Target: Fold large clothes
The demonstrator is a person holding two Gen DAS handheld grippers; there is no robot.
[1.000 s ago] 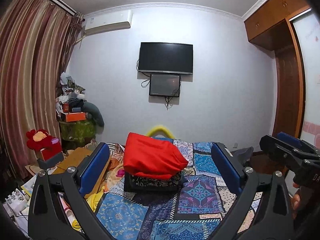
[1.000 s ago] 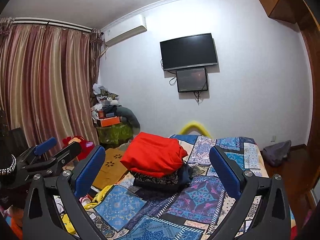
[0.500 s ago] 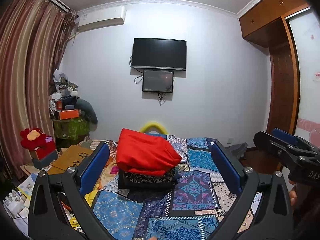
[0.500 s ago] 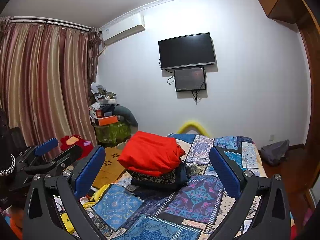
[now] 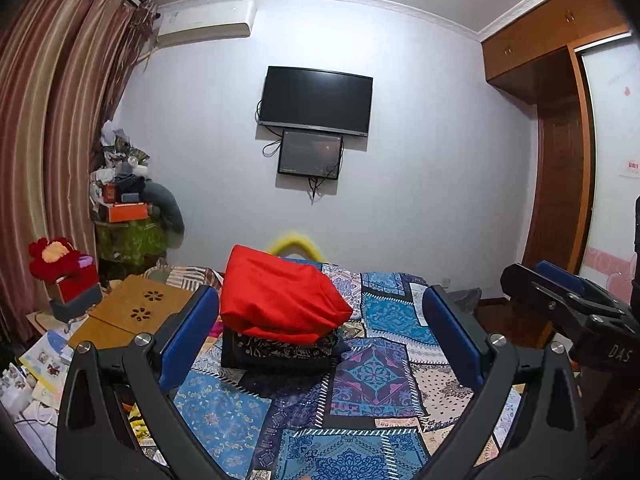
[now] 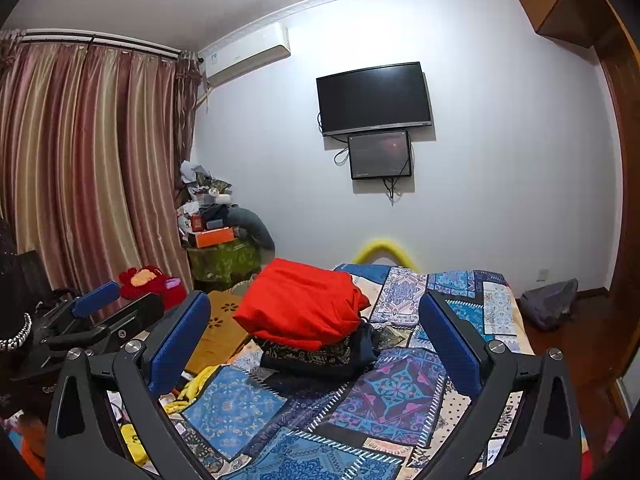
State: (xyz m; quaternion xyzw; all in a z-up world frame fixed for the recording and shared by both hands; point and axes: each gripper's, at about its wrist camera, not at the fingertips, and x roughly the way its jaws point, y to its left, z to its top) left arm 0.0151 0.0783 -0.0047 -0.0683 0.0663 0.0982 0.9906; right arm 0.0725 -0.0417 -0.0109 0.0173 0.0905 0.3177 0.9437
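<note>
Standing at the foot of the bed (image 5: 384,396), I read the room from the left: striped curtains (image 6: 80,168), then a low wooden board (image 5: 136,312) beside the mattress, then the clothes. A red garment (image 5: 280,304) sits folded on top of a dark patterned garment (image 5: 280,354), the two making a small stack on the patchwork cover, with bare cover all around it.

Both pairs of tongs hang above the near end of the bed, spread wide with nothing between the blue pads. From the left tongs (image 5: 320,344) the stack lies at about 11 o'clock, a little left of dead ahead; from the right tongs (image 6: 316,344) it lies close to 12, a touch left too. The stack's long axis runs roughly 9 to 3 across the bed, so either pair would meet a long edge side-on. I'd judge the left tongs slightly nearer, though fisheye makes that a loose call.

Whether the folded stack is finished work or waits for more, the scene fits both; I see no loose large garment spread out on the cover.

Each view has something the other lacks. Only the left wrist view catches the wardrobe (image 5: 560,152) at 3 o'clock and the right tongs (image 5: 560,296) from the side. Only the right wrist view shows the stack's right flank, where dark cloth (image 6: 366,344) spills out unevenly, plus a grey bag (image 6: 550,304) on the floor
</note>
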